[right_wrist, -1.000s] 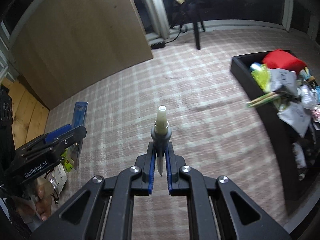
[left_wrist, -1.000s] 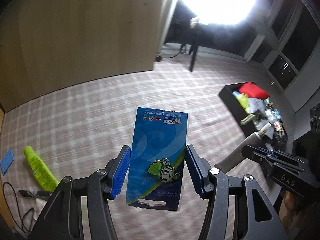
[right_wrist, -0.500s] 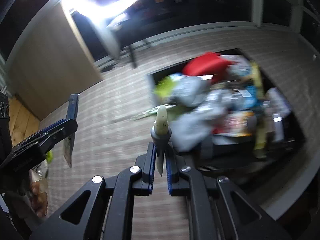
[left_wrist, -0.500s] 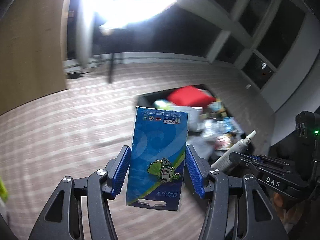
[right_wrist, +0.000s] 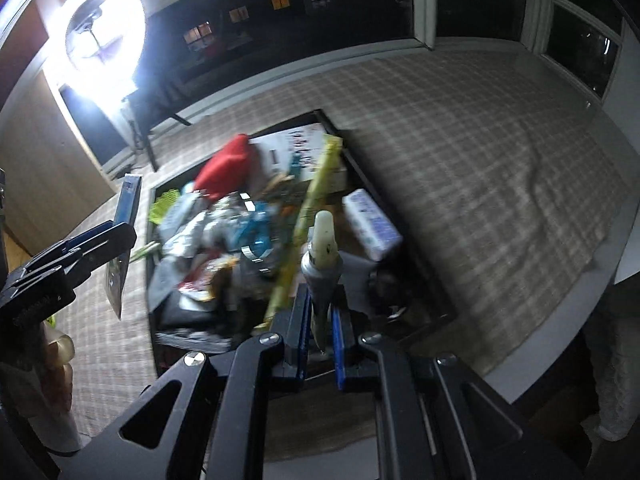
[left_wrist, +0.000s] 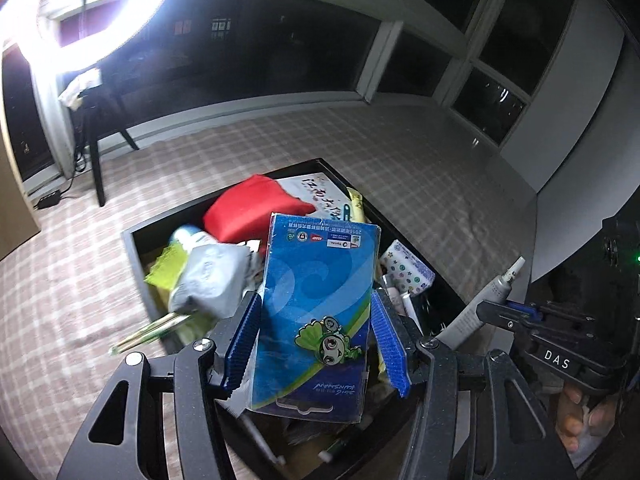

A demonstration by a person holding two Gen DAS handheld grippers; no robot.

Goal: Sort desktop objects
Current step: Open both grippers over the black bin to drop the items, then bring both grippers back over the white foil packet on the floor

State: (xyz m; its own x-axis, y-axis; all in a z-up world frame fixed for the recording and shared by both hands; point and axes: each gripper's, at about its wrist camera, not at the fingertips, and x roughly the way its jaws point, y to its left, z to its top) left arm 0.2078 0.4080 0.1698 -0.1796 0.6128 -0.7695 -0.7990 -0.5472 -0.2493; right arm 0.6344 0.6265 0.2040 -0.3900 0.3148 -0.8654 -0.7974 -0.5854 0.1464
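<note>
My left gripper (left_wrist: pixel 314 340) is shut on a blue card package with a green cartoon pin (left_wrist: pixel 316 312), held upright over the black box (left_wrist: pixel 132 240). The package shows edge-on at the left of the right wrist view (right_wrist: pixel 124 232). My right gripper (right_wrist: pixel 320 320) is shut on a grey tube with a cream nozzle (right_wrist: pixel 322 256), held over the box's near end (right_wrist: pixel 400 216). The tube also shows at the right of the left wrist view (left_wrist: pixel 484 300). The box is full of mixed items: a red pouch (left_wrist: pixel 252 208), a grey bag (left_wrist: pixel 212 276), a long yellow-green packet (right_wrist: pixel 308 216).
The box sits on a checked tablecloth (right_wrist: pixel 480 152). A ring light (right_wrist: pixel 100 36) on a dark stand glares at the back left. Dark windows run behind. A patterned white pack (left_wrist: pixel 408 272) lies at the box's right side. The table's edge (right_wrist: pixel 560 320) is near right.
Both grippers swung right, from over open tablecloth to over the black box, still holding the package and the tube. The box now lies directly beneath both.
</note>
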